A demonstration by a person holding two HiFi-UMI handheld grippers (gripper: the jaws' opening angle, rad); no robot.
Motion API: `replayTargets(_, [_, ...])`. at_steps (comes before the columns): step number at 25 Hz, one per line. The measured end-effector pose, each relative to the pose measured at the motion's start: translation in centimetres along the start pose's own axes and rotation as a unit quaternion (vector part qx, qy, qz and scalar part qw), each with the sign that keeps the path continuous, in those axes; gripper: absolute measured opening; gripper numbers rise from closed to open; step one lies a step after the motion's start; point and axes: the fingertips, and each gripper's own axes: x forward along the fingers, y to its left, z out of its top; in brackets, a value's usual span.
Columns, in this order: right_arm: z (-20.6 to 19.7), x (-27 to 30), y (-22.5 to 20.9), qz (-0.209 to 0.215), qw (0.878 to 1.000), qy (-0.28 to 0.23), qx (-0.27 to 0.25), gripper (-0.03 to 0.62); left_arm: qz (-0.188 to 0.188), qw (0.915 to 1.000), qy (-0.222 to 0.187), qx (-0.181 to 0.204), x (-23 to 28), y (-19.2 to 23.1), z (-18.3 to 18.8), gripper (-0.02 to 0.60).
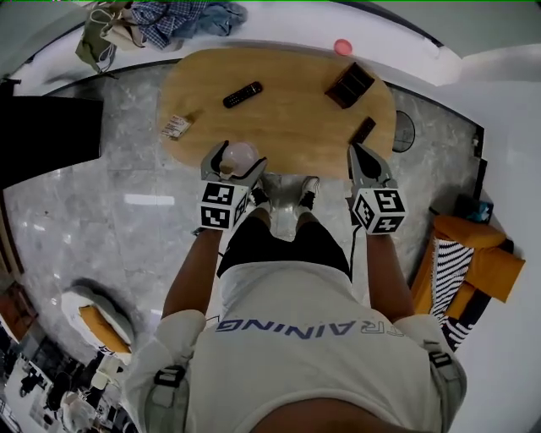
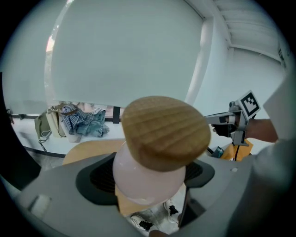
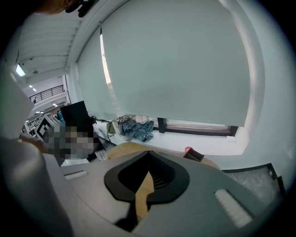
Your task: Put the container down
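The container [image 1: 239, 156] is a small pale pink jar with a round wooden lid [image 2: 165, 132]. My left gripper [image 1: 236, 162] is shut on its frosted body [image 2: 147, 178], over the near edge of the oval wooden table [image 1: 287, 118]. Whether the jar touches the tabletop cannot be told. In the left gripper view the jar fills the space between the jaws, tilted slightly. My right gripper [image 1: 362, 157] hovers at the table's near right edge, shut with nothing in it; in the right gripper view [image 3: 147, 179] only a thin slit of tabletop shows between its pads.
On the table lie a black remote [image 1: 243, 94], a dark box [image 1: 349, 84], a small dark block [image 1: 363, 129] and a packet [image 1: 176, 126]. A pink ball [image 1: 342, 46] and clothes [image 1: 182, 17] rest on the window ledge. An orange cushion [image 1: 478, 254] is at the right.
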Motion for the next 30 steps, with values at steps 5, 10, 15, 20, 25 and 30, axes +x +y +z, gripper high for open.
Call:
replayTargets(5, [-3.2,2.1,-1.7,-0.011,1.000,0.021,0.004,0.015,-0.001,0.9988,0.026,0.042,6.2,0.3,-3.7,0.400])
replayTargets(10, [-5.5,3.8,-3.3,-0.015,0.999,0.030,0.023,0.015,-0.010,0.9956,0.066,0.065,13.4,0.1,-7.6,0.400])
replayTargets(15, [-8.7,4.1,-4.0,-0.008,0.999,0.046,0.028,0.015,-0.032,0.9907,0.109,0.076,20.7,-0.3,-11.6,0.400])
replayTargets(20, [-11.7,5.0,-6.4,-0.022,0.997,0.054,0.057,0.015,-0.040,0.9872,0.122,0.094,26.7,-0.8,-14.0,0.400])
replayTargets(25, [-13.6,5.9,-8.2,-0.032,0.996,0.058,0.067,0.015,-0.032,0.9823,0.136,0.124,31.8,-1.2,-15.3,0.400])
replayTargets(30, [-14.3,6.9,-8.8,-0.035,0.995,0.052,0.077,0.015,-0.023,0.9788,0.150,0.138,34.3,-1.2,-16.5,0.400])
